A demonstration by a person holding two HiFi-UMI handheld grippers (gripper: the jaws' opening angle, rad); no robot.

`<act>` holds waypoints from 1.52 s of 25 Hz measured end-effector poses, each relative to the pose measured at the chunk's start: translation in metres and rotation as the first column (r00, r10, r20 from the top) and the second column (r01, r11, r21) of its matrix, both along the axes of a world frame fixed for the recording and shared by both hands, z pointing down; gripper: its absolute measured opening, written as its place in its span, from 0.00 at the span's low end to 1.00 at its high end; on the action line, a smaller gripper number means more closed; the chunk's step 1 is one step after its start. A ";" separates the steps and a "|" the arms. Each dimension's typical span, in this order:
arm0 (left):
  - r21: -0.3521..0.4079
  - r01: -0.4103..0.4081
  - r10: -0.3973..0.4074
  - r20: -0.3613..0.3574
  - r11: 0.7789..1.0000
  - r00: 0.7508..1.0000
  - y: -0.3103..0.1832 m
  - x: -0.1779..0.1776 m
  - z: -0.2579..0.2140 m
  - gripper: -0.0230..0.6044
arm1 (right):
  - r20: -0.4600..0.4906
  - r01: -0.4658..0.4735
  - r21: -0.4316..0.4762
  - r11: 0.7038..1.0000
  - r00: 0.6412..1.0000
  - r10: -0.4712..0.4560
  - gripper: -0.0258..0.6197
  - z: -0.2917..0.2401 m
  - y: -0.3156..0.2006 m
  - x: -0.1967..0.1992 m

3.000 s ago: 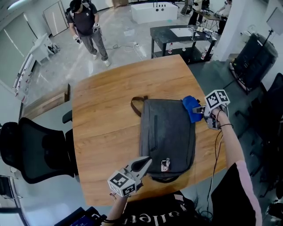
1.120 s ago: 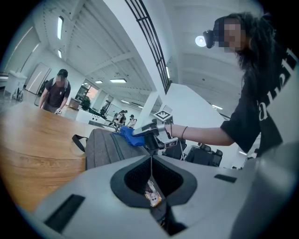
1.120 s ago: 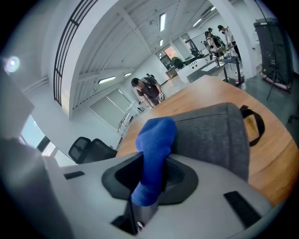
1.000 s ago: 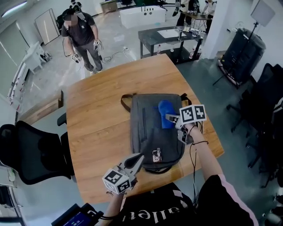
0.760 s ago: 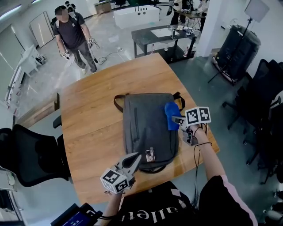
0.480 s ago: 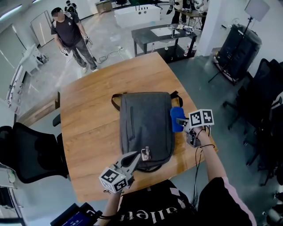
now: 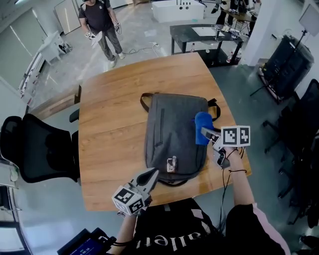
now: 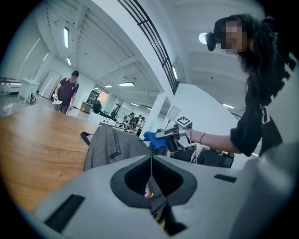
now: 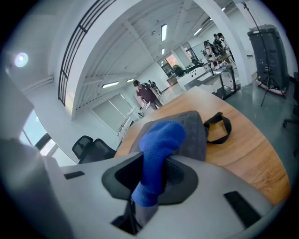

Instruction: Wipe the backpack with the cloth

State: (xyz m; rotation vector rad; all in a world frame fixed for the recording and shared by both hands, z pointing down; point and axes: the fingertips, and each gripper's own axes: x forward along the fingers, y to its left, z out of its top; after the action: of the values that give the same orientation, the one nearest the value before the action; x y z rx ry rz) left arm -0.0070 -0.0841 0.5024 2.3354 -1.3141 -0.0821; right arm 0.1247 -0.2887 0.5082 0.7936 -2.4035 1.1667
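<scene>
Overhead, cloth (image 7: 202, 127) on backpack (image 7: 172, 134) edge; gripper views: right gripper (image 9: 155, 163) jaws pinch cloth, left gripper (image 8: 151, 161) jaws together.

1. A wooden table (image 7: 109, 119) fills the middle of the frame.
2. A black office chair (image 7: 37, 154) stands at the left edge, just beside the table.
3. A person in dark clothes (image 7: 99, 15) stands on the grey floor at the upper left.
4. A dark side table (image 7: 184, 35) sits at top centre-right, with a white tub-like unit (image 7: 177, 10) above it.
5. Bulky black equipment (image 7: 289, 62) stands at the upper right.
</scene>
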 end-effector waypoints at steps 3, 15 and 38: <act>0.010 0.002 -0.002 -0.009 1.000 1.000 0.003 -0.002 0.001 0.05 | 0.040 0.047 0.036 0.998 0.998 -0.049 0.18 -0.015 0.021 -0.038; 0.047 -0.096 0.096 0.002 0.994 0.995 0.027 -0.050 -0.014 0.05 | -0.009 0.236 0.065 0.970 0.972 -0.235 0.18 0.010 0.108 -0.234; 0.050 -0.263 0.264 -0.022 0.964 0.964 0.027 -0.039 -0.012 0.05 | -0.235 -0.255 -0.025 0.967 0.941 0.242 0.18 0.077 0.097 0.042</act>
State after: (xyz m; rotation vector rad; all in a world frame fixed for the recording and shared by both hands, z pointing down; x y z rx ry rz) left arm -0.0457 -0.0576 0.4904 2.5168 -0.9861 -0.0628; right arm 0.1662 -0.1921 0.5856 1.1737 -2.1175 1.1539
